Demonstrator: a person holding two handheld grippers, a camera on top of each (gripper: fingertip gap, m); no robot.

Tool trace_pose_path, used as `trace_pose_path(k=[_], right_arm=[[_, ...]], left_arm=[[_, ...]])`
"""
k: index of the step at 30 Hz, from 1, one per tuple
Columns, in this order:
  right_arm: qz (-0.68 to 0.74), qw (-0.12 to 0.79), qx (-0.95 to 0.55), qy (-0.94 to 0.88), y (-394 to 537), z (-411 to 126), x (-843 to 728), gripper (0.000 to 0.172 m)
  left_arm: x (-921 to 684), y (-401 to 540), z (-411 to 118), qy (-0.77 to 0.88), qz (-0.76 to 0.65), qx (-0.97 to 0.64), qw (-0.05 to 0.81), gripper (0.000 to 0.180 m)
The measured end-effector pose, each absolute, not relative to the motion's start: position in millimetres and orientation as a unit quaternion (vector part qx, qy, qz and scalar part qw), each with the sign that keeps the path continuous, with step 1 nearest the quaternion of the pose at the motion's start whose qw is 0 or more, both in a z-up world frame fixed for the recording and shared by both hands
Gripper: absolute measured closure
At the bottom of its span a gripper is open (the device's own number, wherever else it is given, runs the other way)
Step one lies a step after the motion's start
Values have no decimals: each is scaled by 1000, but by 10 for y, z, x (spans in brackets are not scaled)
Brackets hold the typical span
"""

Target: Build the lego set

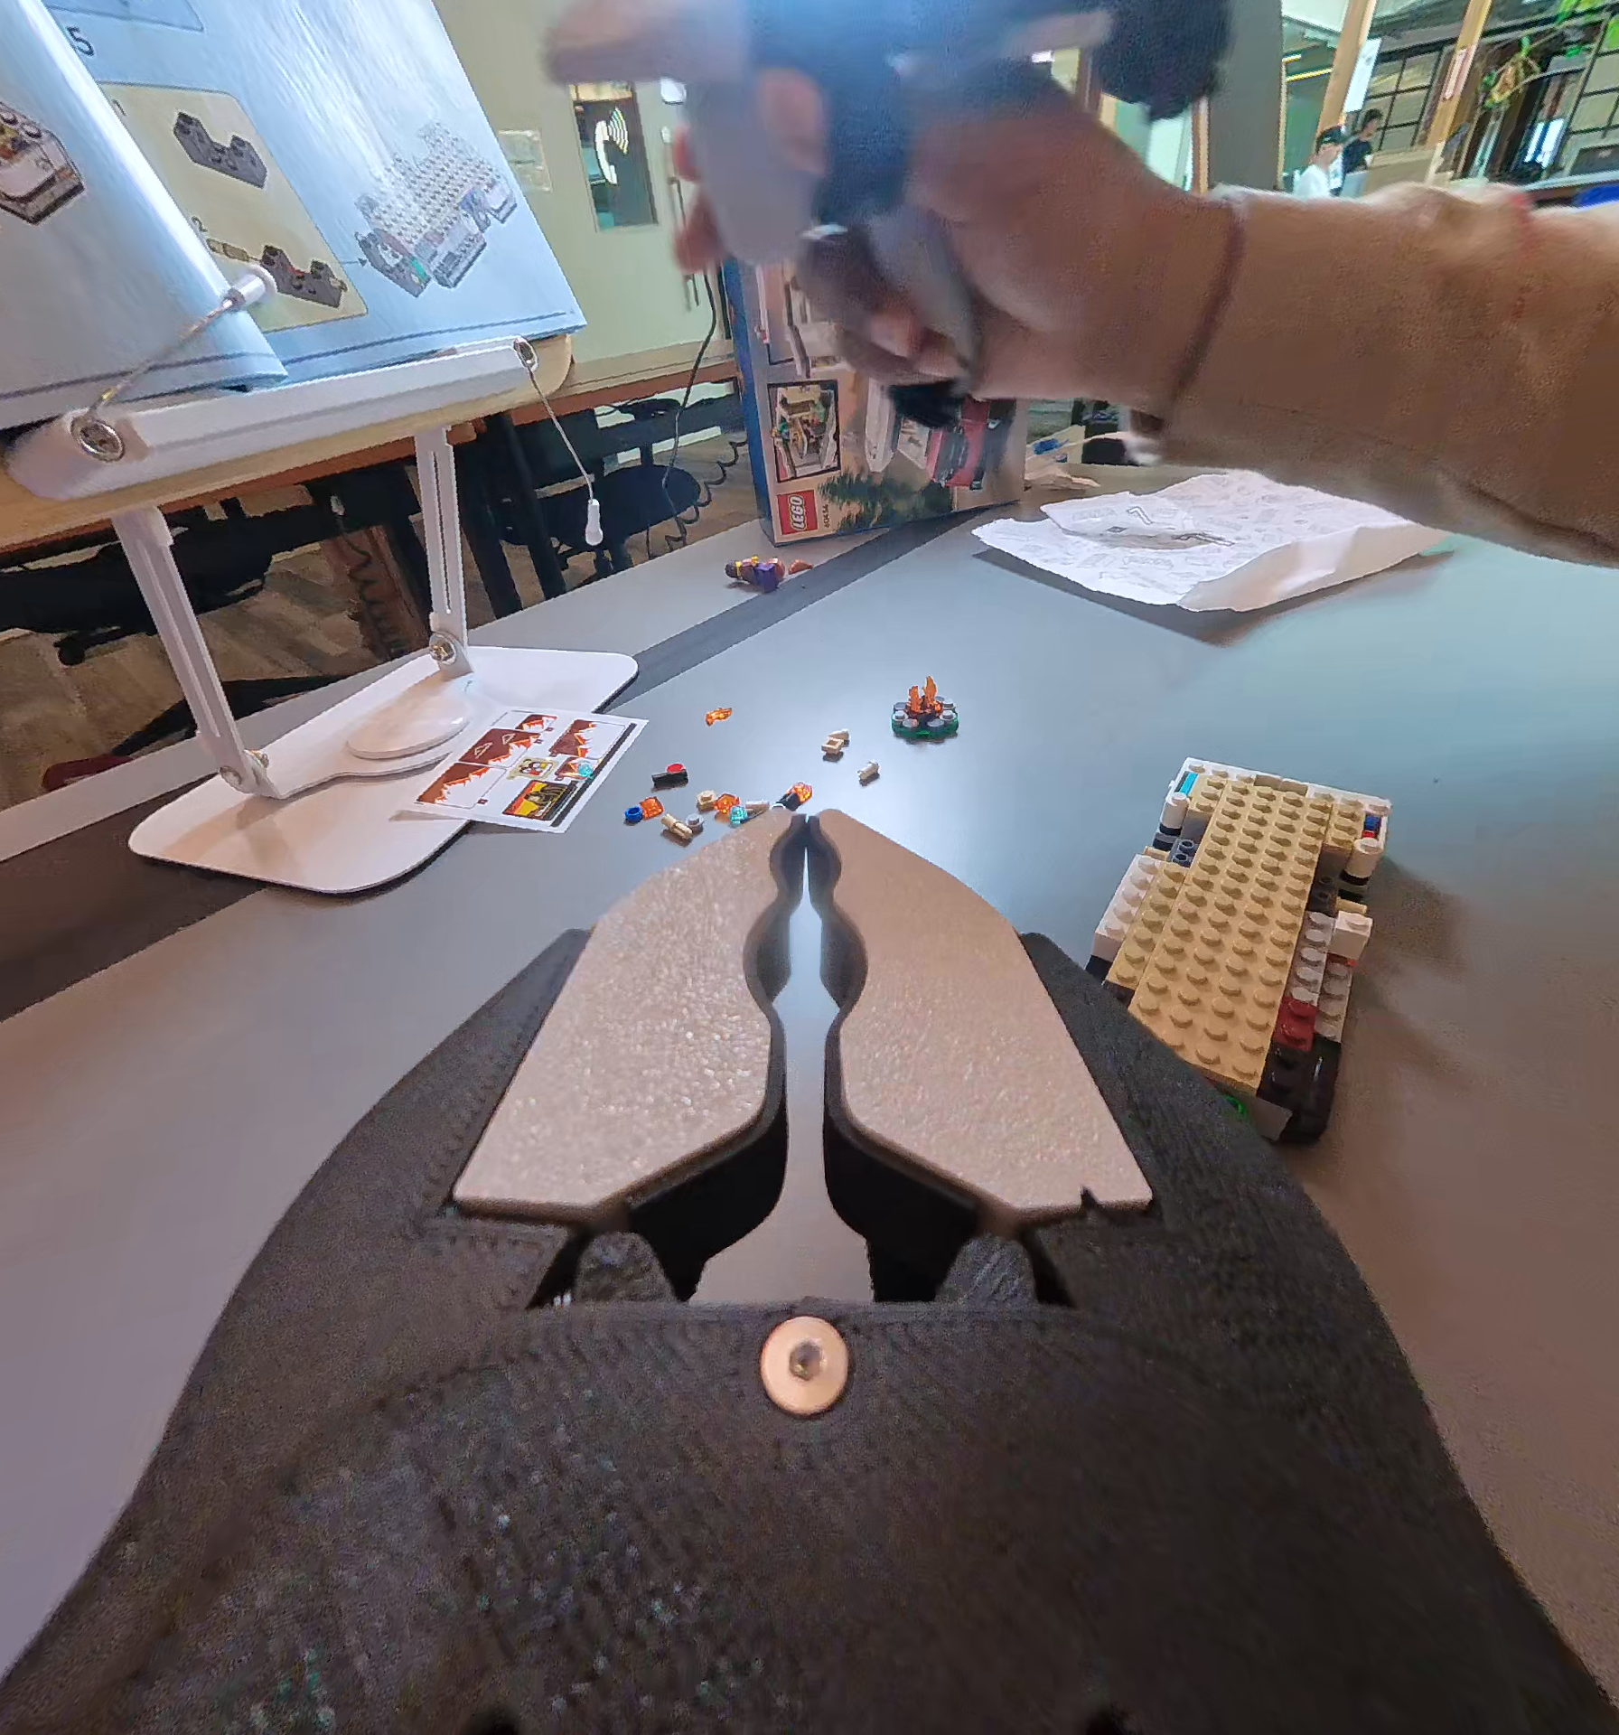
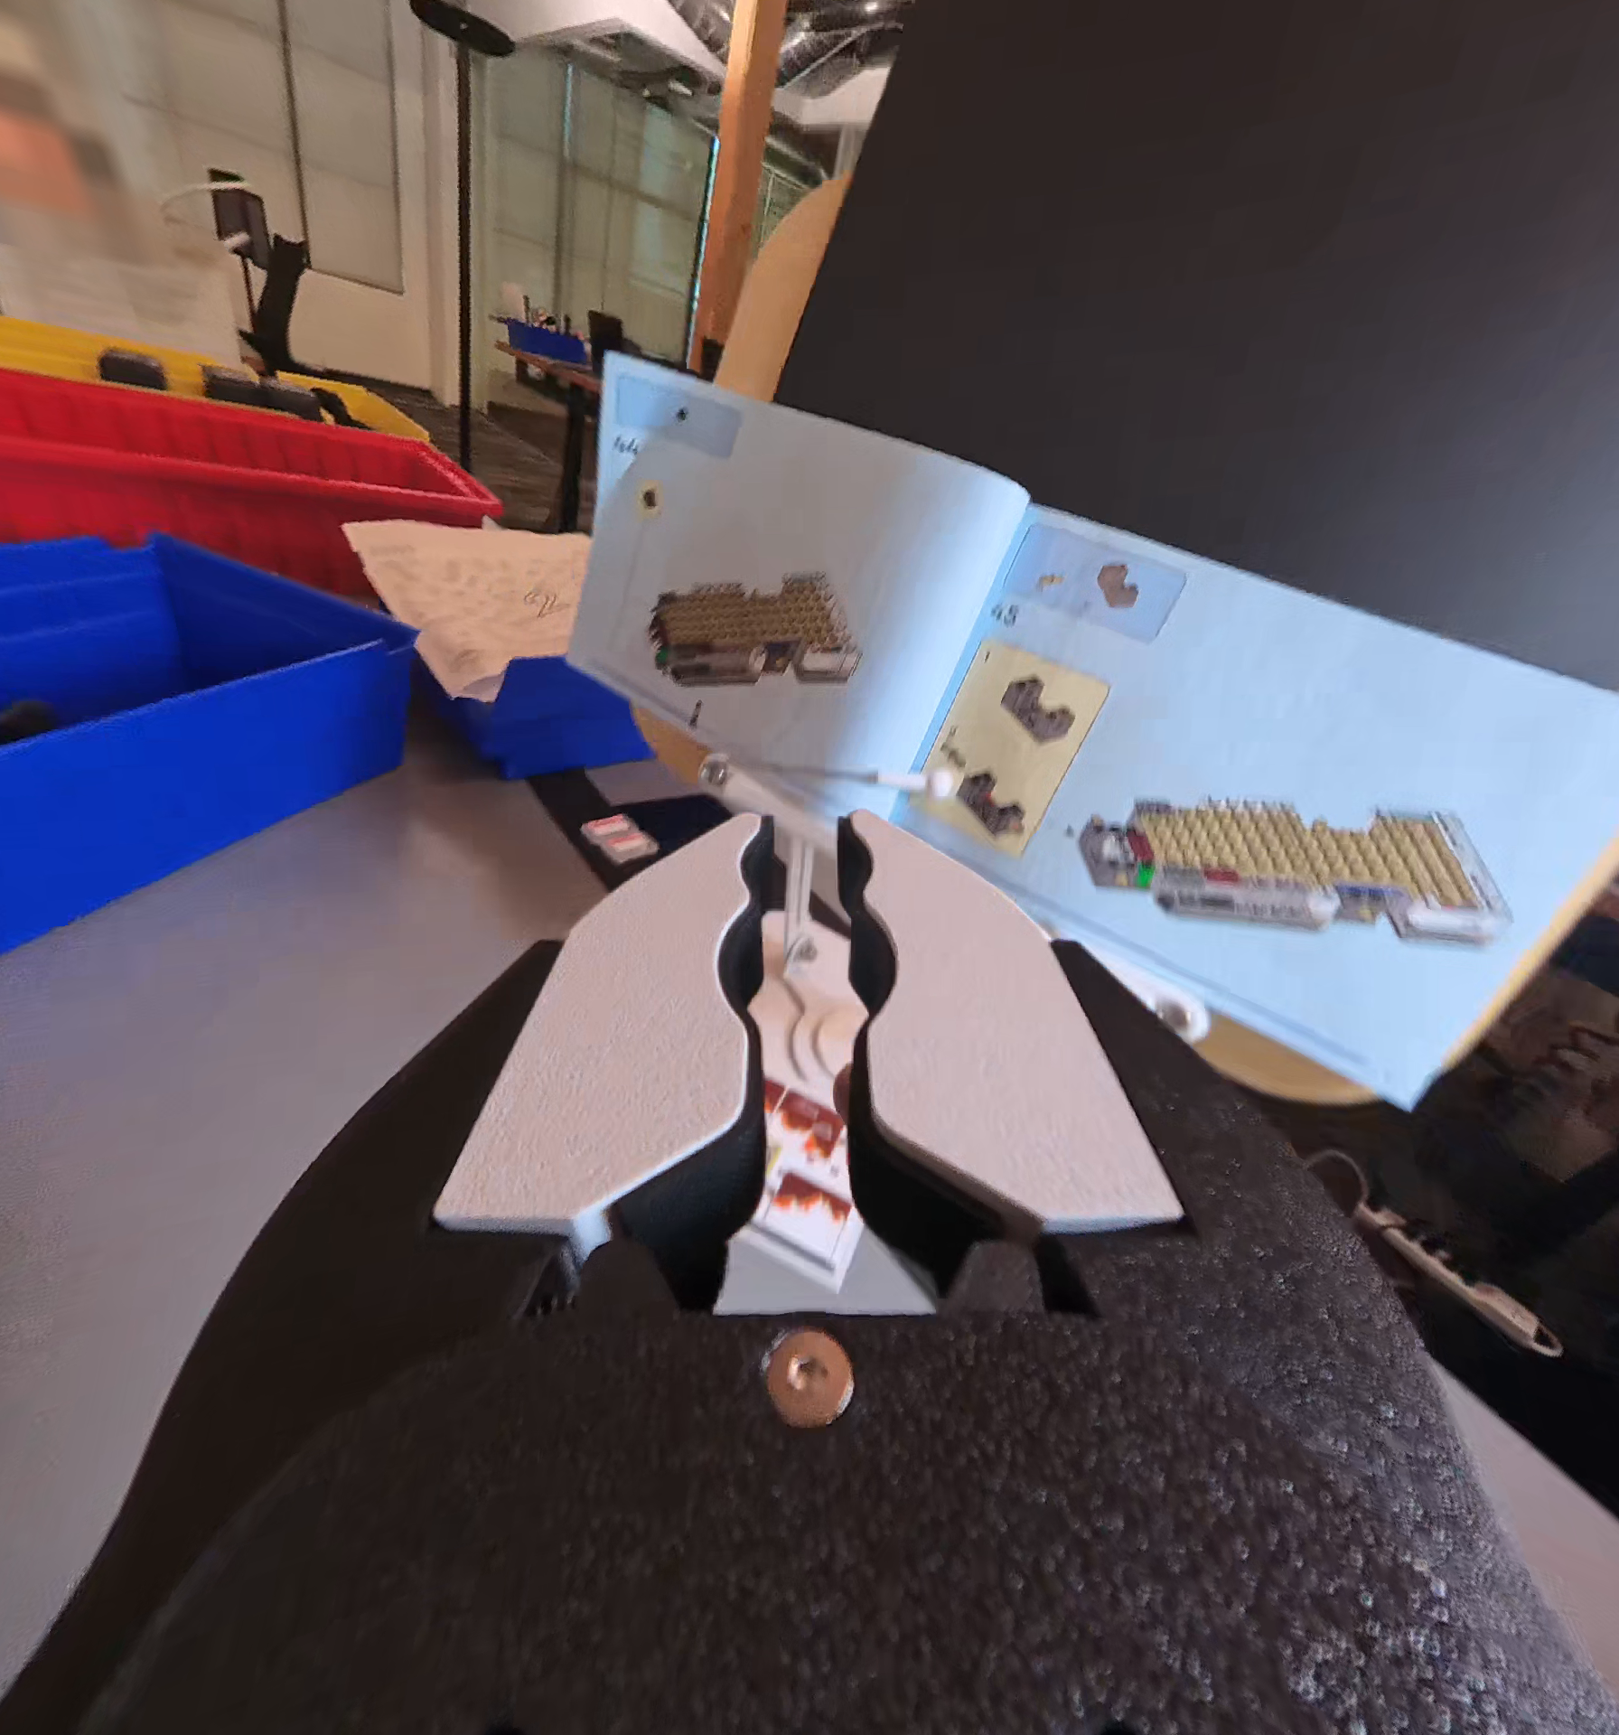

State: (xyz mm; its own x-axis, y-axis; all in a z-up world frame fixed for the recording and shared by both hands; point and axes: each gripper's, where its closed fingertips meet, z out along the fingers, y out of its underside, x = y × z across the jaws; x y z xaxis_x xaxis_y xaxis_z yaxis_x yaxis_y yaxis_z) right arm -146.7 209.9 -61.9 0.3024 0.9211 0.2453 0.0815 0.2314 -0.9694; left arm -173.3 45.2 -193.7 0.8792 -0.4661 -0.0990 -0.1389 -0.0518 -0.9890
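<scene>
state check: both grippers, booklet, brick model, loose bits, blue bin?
Left gripper: shut, empty.
Right gripper: open, empty.
Booklet: open on its white stand.
Brick model: part-built, on the table.
Loose bits: scattered.
Blue bin: uncovered.

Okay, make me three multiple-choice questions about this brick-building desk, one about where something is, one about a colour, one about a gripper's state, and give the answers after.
1. Where does the sticker sheet lie?
A. partly on the white stand base
B. inside the blue bin
C. on the brick model

2. What colour is the top of the brick model?
A. red
B. tan
C. green

3. How do the left gripper's fingers stand?
A. wide apart
B. closed on a brick
C. tips together, nothing between

Answers: 1 A, one edge of the sheet overlaps the base. 2 B, tan studded plates cover the top. 3 C, the tips meet with only table behind them.
</scene>
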Motion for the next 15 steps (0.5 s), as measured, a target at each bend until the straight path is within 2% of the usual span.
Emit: trace_pose_path(k=[9, 13, 15], right_arm=[[350, 570, -630, -395, 1032, -1379, 132, 145], [350, 564, -647, -374, 788, -1601, 435, 142], [343, 574, -644, -372, 789, -1591, 501, 142]], left_arm=[[-1734, 423, -1813, 206, -112, -707, 667, 180], [-1933, 302, -1303, 200, -94, -686, 693, 180], [-2325, 226, -988, 185, -37, -687, 702, 178]])
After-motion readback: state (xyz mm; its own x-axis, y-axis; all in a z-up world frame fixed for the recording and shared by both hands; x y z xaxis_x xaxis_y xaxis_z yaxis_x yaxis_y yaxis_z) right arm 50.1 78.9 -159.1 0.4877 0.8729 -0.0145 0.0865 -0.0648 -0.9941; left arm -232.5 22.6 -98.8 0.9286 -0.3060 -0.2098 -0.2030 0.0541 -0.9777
